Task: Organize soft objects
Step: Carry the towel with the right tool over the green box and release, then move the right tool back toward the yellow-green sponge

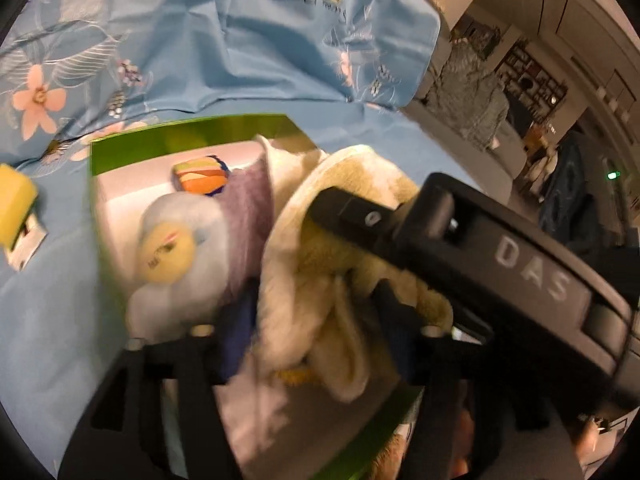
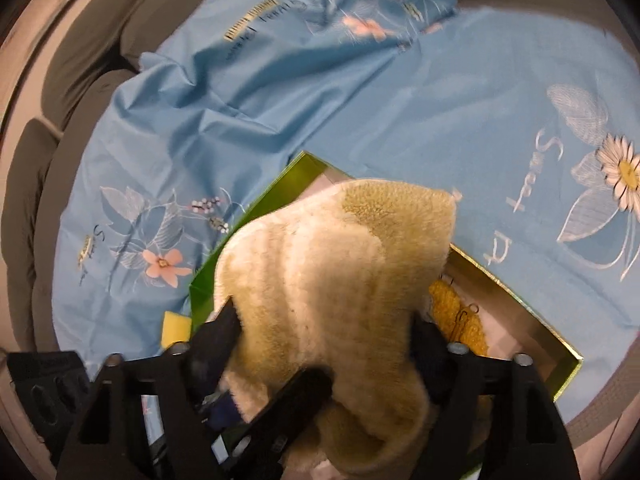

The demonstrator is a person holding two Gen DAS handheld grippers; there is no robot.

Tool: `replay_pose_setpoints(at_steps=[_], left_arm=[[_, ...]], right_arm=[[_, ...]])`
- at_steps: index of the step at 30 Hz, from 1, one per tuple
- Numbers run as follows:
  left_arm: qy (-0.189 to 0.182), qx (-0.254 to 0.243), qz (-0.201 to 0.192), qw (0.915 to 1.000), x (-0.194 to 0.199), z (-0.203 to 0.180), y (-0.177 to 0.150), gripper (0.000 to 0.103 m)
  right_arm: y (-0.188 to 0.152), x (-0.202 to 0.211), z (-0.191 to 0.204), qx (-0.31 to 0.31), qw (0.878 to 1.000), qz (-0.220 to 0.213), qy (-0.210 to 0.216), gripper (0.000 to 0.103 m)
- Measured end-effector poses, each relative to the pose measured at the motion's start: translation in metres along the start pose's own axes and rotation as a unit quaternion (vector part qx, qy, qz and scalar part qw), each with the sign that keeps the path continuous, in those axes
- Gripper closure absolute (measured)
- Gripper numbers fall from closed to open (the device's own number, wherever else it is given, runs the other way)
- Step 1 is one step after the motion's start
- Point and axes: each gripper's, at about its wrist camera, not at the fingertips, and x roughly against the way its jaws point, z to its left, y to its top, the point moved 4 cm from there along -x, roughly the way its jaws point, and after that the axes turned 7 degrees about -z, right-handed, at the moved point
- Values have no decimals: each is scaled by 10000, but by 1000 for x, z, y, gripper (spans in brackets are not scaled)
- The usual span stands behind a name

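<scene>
Both grippers bracket a cream plush towel (image 2: 332, 280) over the green box (image 2: 296, 176) on the blue floral sheet (image 2: 360, 120), apparently tucking it in: right gripper (image 2: 324, 324) jaws wide, left gripper (image 1: 316, 312) partly spread, neither clearly pinching.

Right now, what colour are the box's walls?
Bright green, on the box; clearest in the right wrist view.
</scene>
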Motion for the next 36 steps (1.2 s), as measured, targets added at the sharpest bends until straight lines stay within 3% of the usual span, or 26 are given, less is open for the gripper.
replay_pose_setpoints(at_steps=[4, 8, 12, 16, 21, 24, 28, 31, 36], left_arm=[[-106, 98, -280, 9995, 38, 6, -3, 19], [-148, 451, -521, 9975, 70, 32, -10, 19], [236, 821, -700, 9939, 102, 73, -23, 19], [863, 1017, -983, 9862, 144, 118, -39, 14], [1552, 1172, -1209, 9734, 183, 170, -59, 13], [1952, 1257, -1274, 9643, 196, 202, -71, 13], [2073, 1626, -1333, 9554, 203, 235, -87, 13], [2250, 1764, -1147, 9514, 205, 249, -91, 13], [2542, 1768, -1298, 9419, 225, 261, -90, 13]], right_arm=[[-1, 18, 6, 108, 9997, -222, -58, 20], [1, 34, 6, 56, 9986, -504, -114, 18], [4, 49, 9, 71, 9971, -742, -178, 18], [2, 63, 24, 305, 9942, -1010, -218, 18], [-7, 73, 63, 812, 9893, -1207, 72, 14], [-24, 65, 97, 1213, 9860, -1052, 451, 12], [-56, 37, 140, 1909, 9782, -614, 532, 11], [-84, 6, 176, 2599, 9638, -250, 547, 11], [-122, -72, 228, 3521, 9330, 531, 523, 11]])
